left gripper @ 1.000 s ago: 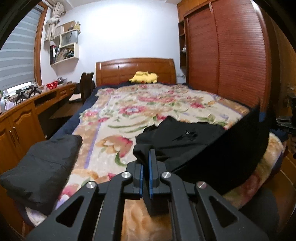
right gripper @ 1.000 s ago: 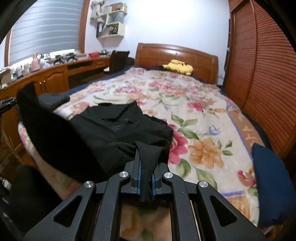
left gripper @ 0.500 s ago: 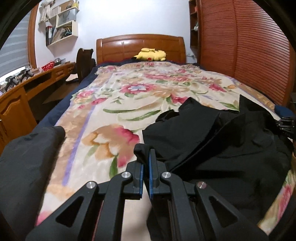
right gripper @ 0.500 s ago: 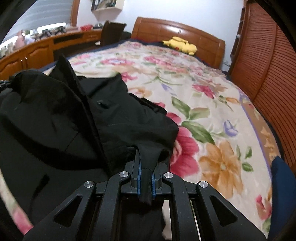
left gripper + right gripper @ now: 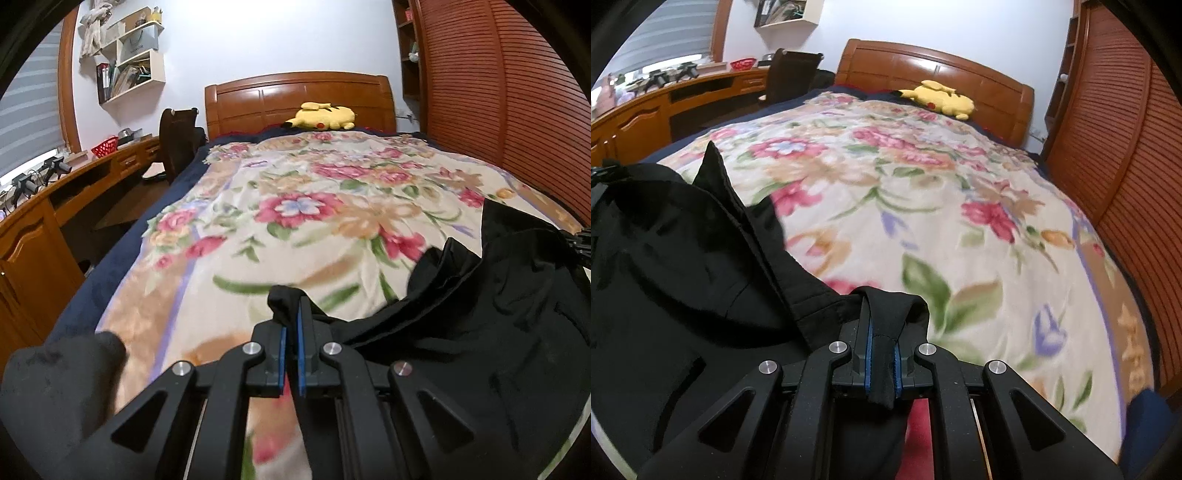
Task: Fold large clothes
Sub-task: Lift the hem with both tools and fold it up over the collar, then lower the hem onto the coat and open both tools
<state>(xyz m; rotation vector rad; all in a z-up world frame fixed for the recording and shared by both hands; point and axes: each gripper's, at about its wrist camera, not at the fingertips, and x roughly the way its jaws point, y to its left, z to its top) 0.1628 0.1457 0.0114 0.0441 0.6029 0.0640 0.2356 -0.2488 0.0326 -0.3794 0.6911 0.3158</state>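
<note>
Pinching black garment (image 5: 480, 332) corners, both tools seemingly clamped above bedspread (image 5: 295, 221).

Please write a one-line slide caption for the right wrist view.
Right gripper shut on a black garment edge, above a floral bedspread.

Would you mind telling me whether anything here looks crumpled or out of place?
The black garment is bunched and creased rather than spread flat on the floral blanket, with one pointed flap sticking up. Both the left claw and right claw are shut on its edges.
</note>
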